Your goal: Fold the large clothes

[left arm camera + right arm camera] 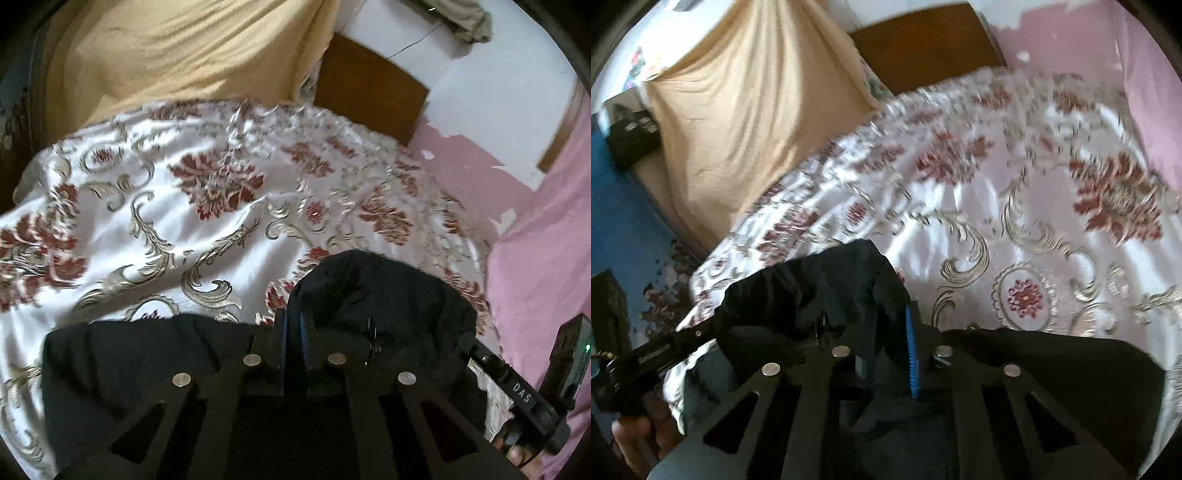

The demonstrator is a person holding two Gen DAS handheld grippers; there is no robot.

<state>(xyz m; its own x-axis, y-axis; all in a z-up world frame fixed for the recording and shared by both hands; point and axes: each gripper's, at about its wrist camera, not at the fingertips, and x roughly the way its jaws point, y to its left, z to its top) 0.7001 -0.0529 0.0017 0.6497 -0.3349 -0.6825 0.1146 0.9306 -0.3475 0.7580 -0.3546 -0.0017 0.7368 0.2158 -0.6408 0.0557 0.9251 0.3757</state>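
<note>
A black garment [388, 295] lies at the near edge of a bed covered by a white satin bedspread [177, 229] with red and gold flowers. My left gripper [293, 339] is shut on a fold of the black garment, which bunches up to its right. In the right wrist view my right gripper [892, 350] is shut on the same black garment [820, 284], which bunches to its left and spreads dark to the right. The other gripper's handle shows at each view's side, the right one [524, 398] and the left one [653, 358].
A tan cloth [177, 55] hangs at the bed's far left side. A brown wooden headboard [369, 85] stands against a white and pink wall [535, 240]. In the right view a blue floor [624, 229] and a black box [631, 140] lie to the left.
</note>
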